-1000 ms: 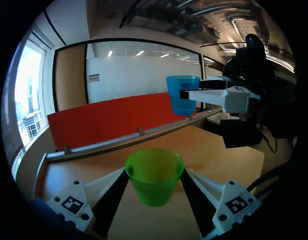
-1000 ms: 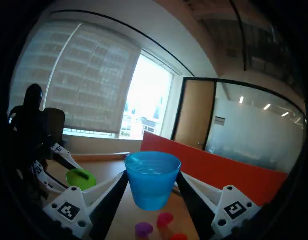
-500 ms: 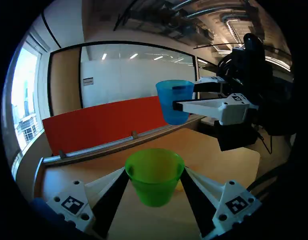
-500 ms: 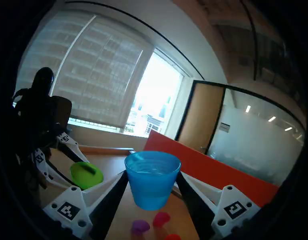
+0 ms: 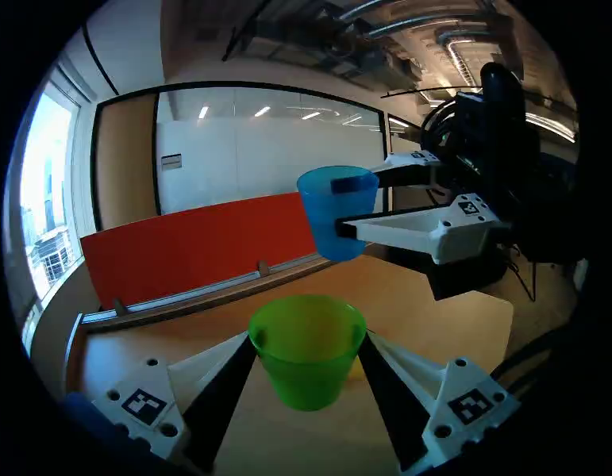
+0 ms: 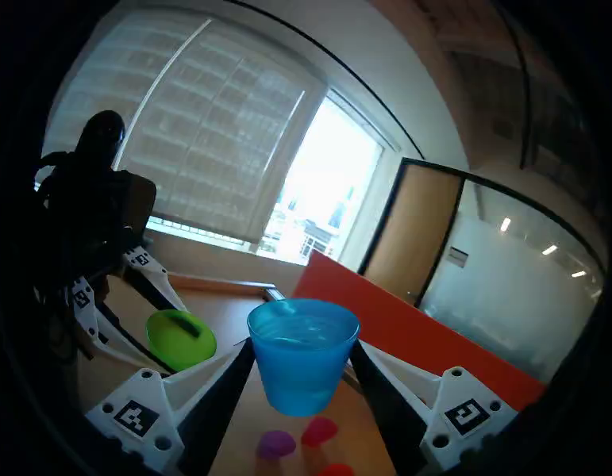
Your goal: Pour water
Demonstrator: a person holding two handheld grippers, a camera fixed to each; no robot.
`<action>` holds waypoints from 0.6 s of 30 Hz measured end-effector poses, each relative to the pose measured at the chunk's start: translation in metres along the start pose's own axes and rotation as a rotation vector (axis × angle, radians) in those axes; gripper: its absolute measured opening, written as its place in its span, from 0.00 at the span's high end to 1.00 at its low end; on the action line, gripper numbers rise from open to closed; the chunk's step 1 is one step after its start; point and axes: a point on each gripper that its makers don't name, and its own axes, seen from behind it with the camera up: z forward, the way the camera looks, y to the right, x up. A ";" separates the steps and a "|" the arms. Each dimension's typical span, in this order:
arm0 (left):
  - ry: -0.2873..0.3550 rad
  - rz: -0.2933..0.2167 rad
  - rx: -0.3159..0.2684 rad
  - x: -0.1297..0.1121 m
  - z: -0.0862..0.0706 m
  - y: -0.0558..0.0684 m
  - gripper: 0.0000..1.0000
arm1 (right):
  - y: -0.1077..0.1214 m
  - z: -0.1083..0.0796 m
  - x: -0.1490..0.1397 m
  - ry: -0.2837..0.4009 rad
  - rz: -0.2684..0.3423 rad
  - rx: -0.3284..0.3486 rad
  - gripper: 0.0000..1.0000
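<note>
My left gripper point(image 5: 307, 361) is shut on a green cup point(image 5: 307, 349), held upright above the wooden table point(image 5: 417, 297). In the left gripper view, the right gripper point(image 5: 349, 205) comes in from the right, higher up, with a blue cup point(image 5: 336, 210) leaning slightly toward the green one. In the right gripper view, my right gripper point(image 6: 302, 373) is shut on the blue cup point(image 6: 302, 365), which holds water. The green cup point(image 6: 180, 339) shows lower left there, held between the left gripper's fingers point(image 6: 143, 274) by a person in dark clothes point(image 6: 83, 206).
A red partition point(image 5: 194, 242) runs along the far edge of the table. Purple and pink cups point(image 6: 298, 438) stand on the table below the blue cup. A bright window point(image 6: 321, 190) and a glass wall point(image 5: 258, 155) lie beyond.
The blue cup has moved left and slightly down toward the green cup and tilted a little. In the right gripper view the green cup has drawn closer.
</note>
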 end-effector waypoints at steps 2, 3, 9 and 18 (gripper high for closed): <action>0.000 -0.001 -0.001 0.000 0.001 -0.001 0.13 | -0.001 0.002 0.001 -0.001 -0.011 0.009 0.11; 0.000 -0.002 -0.003 0.000 0.002 -0.001 0.13 | -0.001 0.003 0.001 -0.002 -0.017 0.013 0.11; 0.004 -0.003 -0.013 0.002 0.008 -0.002 0.13 | -0.001 0.010 0.003 -0.006 -0.053 0.034 0.11; 0.006 -0.007 -0.017 0.004 0.016 -0.005 0.13 | 0.000 0.016 0.004 -0.010 -0.108 0.055 0.11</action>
